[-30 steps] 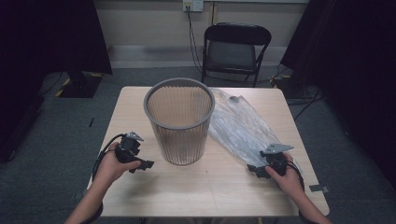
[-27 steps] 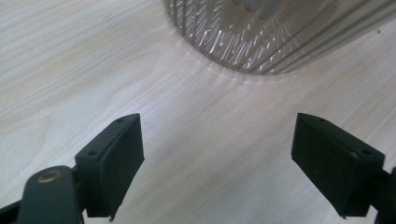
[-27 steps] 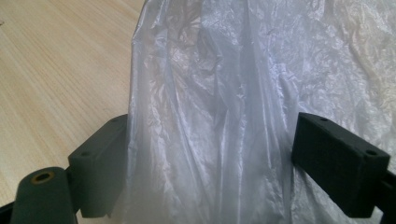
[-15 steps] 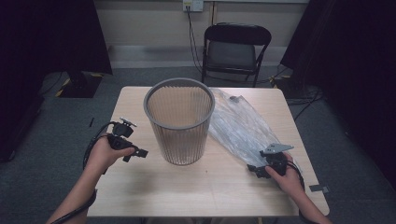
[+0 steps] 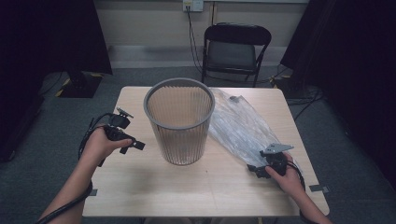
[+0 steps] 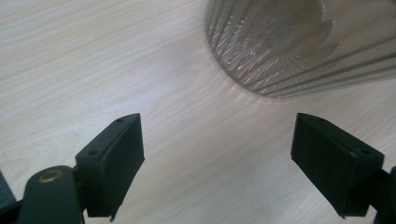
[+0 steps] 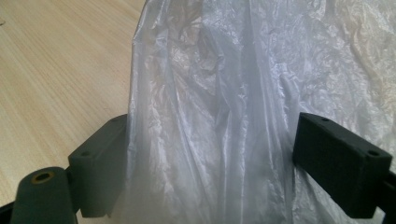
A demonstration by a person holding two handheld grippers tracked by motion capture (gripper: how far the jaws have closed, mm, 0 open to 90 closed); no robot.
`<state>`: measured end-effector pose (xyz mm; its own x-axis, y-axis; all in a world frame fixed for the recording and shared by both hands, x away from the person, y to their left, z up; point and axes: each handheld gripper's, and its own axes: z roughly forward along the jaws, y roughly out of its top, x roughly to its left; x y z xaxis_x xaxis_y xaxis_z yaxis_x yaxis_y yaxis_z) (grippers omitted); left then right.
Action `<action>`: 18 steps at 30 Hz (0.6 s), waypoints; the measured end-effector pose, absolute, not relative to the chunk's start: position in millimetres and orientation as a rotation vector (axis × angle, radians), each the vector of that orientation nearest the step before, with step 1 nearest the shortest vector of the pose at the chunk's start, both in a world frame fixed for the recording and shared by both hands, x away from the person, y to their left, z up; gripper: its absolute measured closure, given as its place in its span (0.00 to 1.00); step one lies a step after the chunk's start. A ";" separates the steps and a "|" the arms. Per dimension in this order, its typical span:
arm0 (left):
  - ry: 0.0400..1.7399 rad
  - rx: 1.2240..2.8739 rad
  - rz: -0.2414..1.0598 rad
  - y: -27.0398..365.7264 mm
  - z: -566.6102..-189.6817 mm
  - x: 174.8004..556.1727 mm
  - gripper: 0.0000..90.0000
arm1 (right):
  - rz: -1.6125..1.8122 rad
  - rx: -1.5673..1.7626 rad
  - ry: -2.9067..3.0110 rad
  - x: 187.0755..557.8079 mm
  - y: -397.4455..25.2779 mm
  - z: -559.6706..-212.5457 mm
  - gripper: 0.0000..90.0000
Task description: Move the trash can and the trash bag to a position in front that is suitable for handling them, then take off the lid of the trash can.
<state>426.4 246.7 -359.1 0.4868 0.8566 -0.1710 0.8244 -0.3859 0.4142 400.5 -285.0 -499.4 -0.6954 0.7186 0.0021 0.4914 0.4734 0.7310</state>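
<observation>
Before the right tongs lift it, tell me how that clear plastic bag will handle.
The crinkled clear plastic bag lies flat and wrinkled on the pale wooden table, so it will likely droop limply. It looks thin, probably very light. The open right tongs straddle a glossy fold that may slip.

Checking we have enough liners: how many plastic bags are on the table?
1: a clear plastic bag lies right of the basket, its near end between the right tool's open jaws.
</observation>
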 end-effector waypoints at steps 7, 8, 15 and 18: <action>1.432 2.253 0.096 248.3 -339.1 428.7 0.19 | 1.053 1.026 2.417 400.5 -285.0 -499.5 0.15; 1.429 2.254 0.091 248.8 -336.0 428.8 0.19 | 1.053 1.026 2.417 400.4 -284.9 -499.5 0.15; 1.430 2.257 0.088 251.2 -314.5 429.8 0.19 | 1.051 1.028 2.415 400.1 -284.8 -499.5 0.15; 1.421 2.262 0.113 253.2 -305.8 430.8 0.19 | 1.051 1.028 2.415 400.1 -284.8 -499.5 0.15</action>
